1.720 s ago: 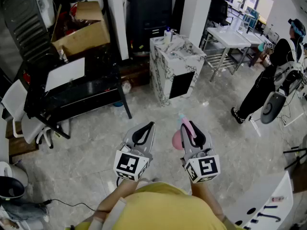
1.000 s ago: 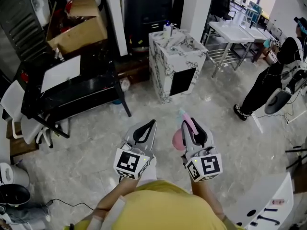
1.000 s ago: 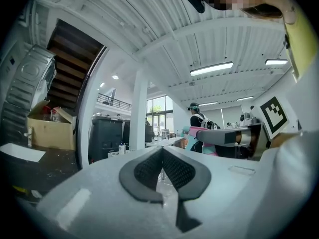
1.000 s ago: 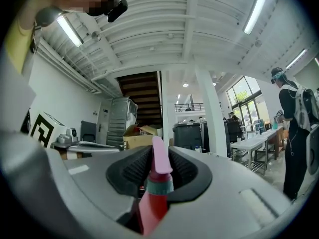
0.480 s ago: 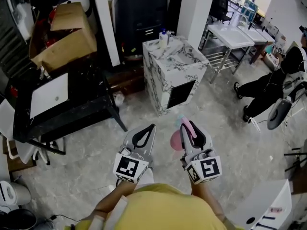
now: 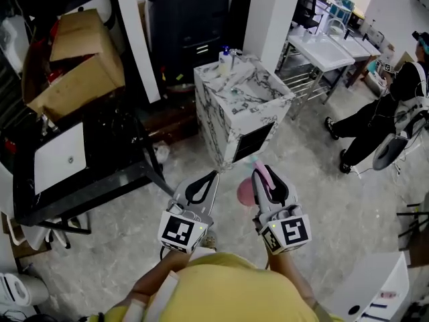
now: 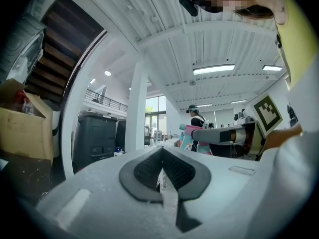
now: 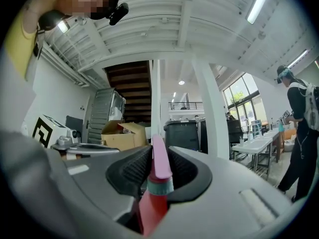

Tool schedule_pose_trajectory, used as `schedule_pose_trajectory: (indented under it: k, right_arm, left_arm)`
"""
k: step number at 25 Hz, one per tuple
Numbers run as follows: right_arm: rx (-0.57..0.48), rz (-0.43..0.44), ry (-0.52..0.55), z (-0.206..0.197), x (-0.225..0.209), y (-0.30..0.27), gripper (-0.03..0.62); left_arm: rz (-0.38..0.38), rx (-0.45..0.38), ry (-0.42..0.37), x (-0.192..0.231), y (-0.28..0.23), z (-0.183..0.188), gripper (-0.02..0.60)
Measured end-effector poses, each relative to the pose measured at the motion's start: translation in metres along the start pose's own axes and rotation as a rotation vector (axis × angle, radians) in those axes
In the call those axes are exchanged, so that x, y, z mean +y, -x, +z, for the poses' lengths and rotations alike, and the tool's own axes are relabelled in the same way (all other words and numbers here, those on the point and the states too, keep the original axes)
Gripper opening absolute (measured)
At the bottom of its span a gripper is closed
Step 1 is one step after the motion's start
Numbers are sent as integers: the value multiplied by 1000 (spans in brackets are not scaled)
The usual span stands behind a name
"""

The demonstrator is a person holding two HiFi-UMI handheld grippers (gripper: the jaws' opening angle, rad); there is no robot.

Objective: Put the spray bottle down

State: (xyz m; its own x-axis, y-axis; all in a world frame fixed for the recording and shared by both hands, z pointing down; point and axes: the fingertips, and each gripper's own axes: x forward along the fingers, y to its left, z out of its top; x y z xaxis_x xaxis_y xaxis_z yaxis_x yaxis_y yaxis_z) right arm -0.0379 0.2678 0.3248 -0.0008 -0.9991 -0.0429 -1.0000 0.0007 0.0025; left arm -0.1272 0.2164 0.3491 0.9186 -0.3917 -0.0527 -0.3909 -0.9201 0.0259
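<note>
The right claw (image 8: pixel 158 156) is clamped on the spray bottle (image 8: pixel 160 172). Its two ribbed dark pads press the pink head from either side, and the teal collar and red-pink body hang just below them. In the head view the right claw (image 6: pixel 263 174) points level and away from the person. There the spray bottle (image 6: pixel 247 192) shows as a pink bulge at the claw's left side, held in the air above the floor (image 6: pixel 120 247) and resting on nothing.

The left claw (image 7: pixel 162 158) is closed with nothing in it, its pads meeting along a thin seam. In the head view the left claw (image 6: pixel 209 178) is held just beside the right one, parallel to it, and the two do not touch. Each has a cube with a black-and-white square marker at its rear, near the person's yellow shirt (image 6: pixel 221 290).

Ahead of both claws stands a marble-patterned surface (image 6: pixel 258 102), a block with a dark square opening in its front. A small bottle (image 6: pixel 224 60) stands at its far left corner. To the left is a black surface (image 6: pixel 117 149) carrying a white board (image 6: pixel 59 156) near its left edge, and behind that is an open cardboard box (image 6: pixel 74 66). At the right, a person in black (image 6: pixel 375 119) stands on the floor near a white surface (image 6: pixel 328 49).
</note>
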Motion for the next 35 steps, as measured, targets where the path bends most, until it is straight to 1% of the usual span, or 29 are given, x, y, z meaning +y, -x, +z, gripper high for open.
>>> schedule_pose_trajectory:
  k: [7,16,22,29,35]
  right_arm:
    - [-1,-17,-2,-1,-8,-27,98]
    - [0,-9,-5,-1,-6,-56,98]
    - [-18,6,-4,-3,-18,-85,98]
    - [-28,45,-10,-10,-48,-142,98]
    - [-32,95,-21,-13,-91,-209,98]
  left_arm:
    - [-10,-2,24,25,-14,-4,6]
    - [-1,-9,40,50,-20,-3,6]
    - [18,-13,48,72,-37,-11,6]
    - [62,-10,47,109,-76,-19,6]
    - [107,-20,45,148,-137,-19,6]
